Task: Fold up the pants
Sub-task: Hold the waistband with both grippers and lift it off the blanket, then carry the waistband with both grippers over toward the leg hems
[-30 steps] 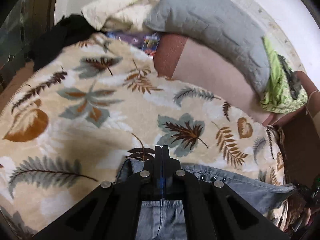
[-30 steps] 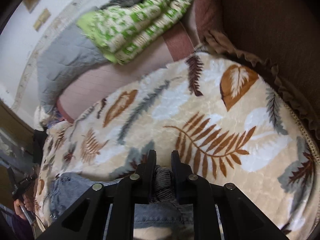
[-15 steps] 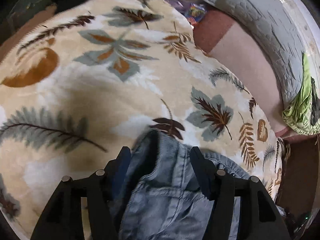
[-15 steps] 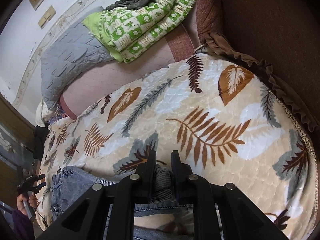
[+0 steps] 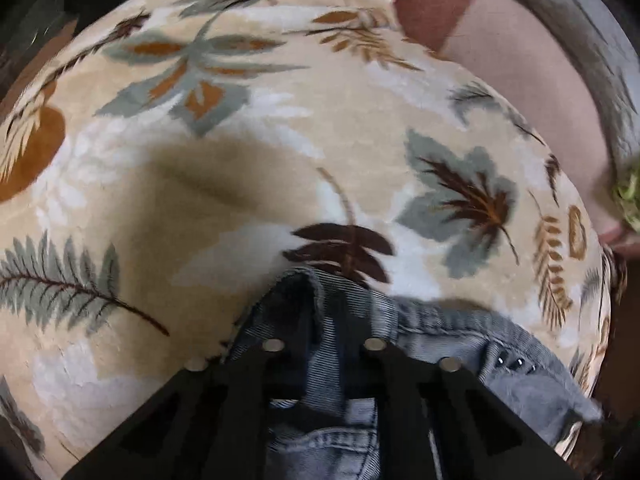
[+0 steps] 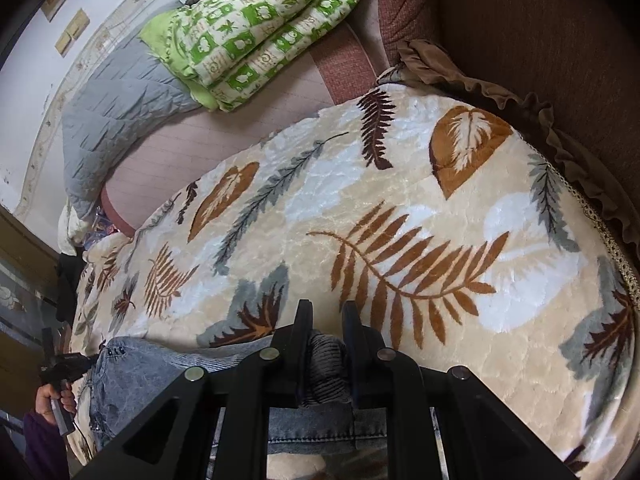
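left tool [image 5: 326, 320] closing on the jeans' [image 5: 460, 344] near-left corner, right tool [image 6: 325, 344] pinching the other; the jeans lie on the blanket [image 6: 400, 200], long axis running left to right between them.

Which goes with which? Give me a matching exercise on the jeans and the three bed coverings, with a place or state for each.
1 jeans
2 leaf-print blanket
3 green checked quilt
4 grey quilted cover

A spread out under the denim
B pinched in the right gripper
C folded in a stack
D lying along the wall

Pairs: 1-B, 2-A, 3-C, 4-D
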### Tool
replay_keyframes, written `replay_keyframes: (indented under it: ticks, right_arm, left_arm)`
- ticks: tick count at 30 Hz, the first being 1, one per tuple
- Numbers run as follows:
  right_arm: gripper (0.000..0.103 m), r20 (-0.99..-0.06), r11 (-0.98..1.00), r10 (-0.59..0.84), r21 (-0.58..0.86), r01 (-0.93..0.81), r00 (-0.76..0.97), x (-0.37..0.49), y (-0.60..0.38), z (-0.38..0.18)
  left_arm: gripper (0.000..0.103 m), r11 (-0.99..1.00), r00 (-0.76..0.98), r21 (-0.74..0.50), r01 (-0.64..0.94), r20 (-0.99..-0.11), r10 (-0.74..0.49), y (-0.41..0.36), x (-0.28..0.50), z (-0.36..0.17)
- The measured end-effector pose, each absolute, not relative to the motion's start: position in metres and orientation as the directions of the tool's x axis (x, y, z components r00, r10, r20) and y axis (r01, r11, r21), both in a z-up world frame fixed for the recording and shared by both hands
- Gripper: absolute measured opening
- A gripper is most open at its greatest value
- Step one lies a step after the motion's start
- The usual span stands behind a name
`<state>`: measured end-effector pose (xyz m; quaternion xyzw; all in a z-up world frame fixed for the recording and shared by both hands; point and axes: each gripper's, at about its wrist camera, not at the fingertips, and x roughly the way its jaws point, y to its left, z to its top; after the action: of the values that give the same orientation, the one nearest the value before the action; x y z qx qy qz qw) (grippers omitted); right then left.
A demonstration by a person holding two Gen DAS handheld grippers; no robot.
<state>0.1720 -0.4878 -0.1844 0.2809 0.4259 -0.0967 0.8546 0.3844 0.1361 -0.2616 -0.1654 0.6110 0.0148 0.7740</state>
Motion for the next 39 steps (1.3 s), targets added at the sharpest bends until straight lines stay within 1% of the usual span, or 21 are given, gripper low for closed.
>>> replay_keyframes:
  ticks: [4,7,10,13,15,19,23,25,27,30,31,32,34,35,37,38,39]
  right_arm:
    - [0.016,-0.781,0.827,0.076,0.397,0.398,0.62,0.173,-0.487,-0.182]
    - [0.016,-0.767,0.82,0.079,0.413,0.396,0.636,0.17,-0.485,-0.175]
    - [0.016,-0.749,0.82,0.079,0.423,0.384,0.658,0.162,-0.482,-0.162]
    - [0.016,-0.725,0.819,0.082,0.44,0.368,0.683,0.149,-0.478,-0.146]
    - [0.016,-0.706,0.821,0.082,0.448,0.354,0.703,0.136,-0.475,-0.134]
    - [0.016,-0.673,0.824,0.092,0.465,0.324,0.734,0.098,-0.469,-0.116]
    - [0.016,-0.667,0.834,0.101,0.461,0.302,0.739,0.032,-0.461,-0.111]
    - [0.016,-0.678,0.841,0.107,0.451,0.297,0.727,0.001,-0.459,-0.118]
    - [0.016,-0.715,0.852,0.128,0.434,0.293,0.687,-0.024,-0.456,-0.135]
    - [0.018,-0.804,0.843,0.215,0.439,0.31,0.554,-0.047,-0.456,-0.175]
    - [0.019,-0.824,0.839,0.239,0.442,0.318,0.513,-0.05,-0.457,-0.185]
    - [0.019,-0.858,0.843,0.249,0.42,0.335,0.449,-0.057,-0.457,-0.198]
    - [0.021,-0.886,0.856,0.22,0.376,0.355,0.408,-0.065,-0.464,-0.205]
    - [0.024,-0.884,0.851,0.212,0.376,0.365,0.417,-0.07,-0.468,-0.204]
    - [0.034,-0.86,0.832,0.209,0.407,0.377,0.466,-0.074,-0.478,-0.195]
    - [0.044,-0.851,0.828,0.202,0.413,0.379,0.485,-0.074,-0.481,-0.19]
    - [0.056,-0.833,0.821,0.192,0.426,0.381,0.519,-0.072,-0.485,-0.184]
  left_arm:
    - [0.003,0.945,0.282,-0.255,-0.203,-0.94,-0.193,0.139,0.384,-0.258]
    - [0.002,0.934,0.339,-0.299,-0.193,-0.914,-0.223,0.141,0.38,-0.246]
    - [0.002,0.918,0.405,-0.355,-0.175,-0.876,-0.261,0.148,0.37,-0.221]
    - [0.002,0.901,0.474,-0.415,-0.124,-0.823,-0.313,0.154,0.353,-0.186]
    - [0.002,0.877,0.514,-0.474,-0.084,-0.774,-0.369,0.161,0.334,-0.164]
    - [0.002,0.861,0.589,-0.508,0.014,-0.691,-0.418,0.167,0.283,-0.128]
    - [0.002,0.85,0.634,-0.523,0.064,-0.637,-0.439,0.191,0.213,-0.12]
    - [0.002,0.849,0.637,-0.526,0.061,-0.634,-0.438,0.206,0.176,-0.125]
    - [0.003,0.85,0.619,-0.524,0.044,-0.654,-0.436,0.217,0.144,-0.142]
    - [0.003,0.857,0.534,-0.515,-0.014,-0.729,-0.429,0.233,0.107,-0.179]
    - [0.003,0.867,0.495,-0.496,-0.053,-0.767,-0.409,0.238,0.095,-0.194]
    - [0.003,0.874,0.475,-0.482,-0.066,-0.785,-0.397,0.239,0.088,-0.201]
    - [0.007,0.889,0.437,-0.447,-0.094,-0.821,-0.367,0.245,0.073,-0.212]
    - [0.007,0.893,0.427,-0.437,-0.109,-0.832,-0.355,0.248,0.067,-0.212]
    - [0.007,0.895,0.438,-0.428,-0.122,-0.833,-0.339,0.251,0.058,-0.205]
    - [0.007,0.907,0.447,-0.4,-0.134,-0.841,-0.304,0.252,0.057,-0.199]
    - [0.007,0.923,0.458,-0.356,-0.144,-0.851,-0.257,0.25,0.056,-0.191]
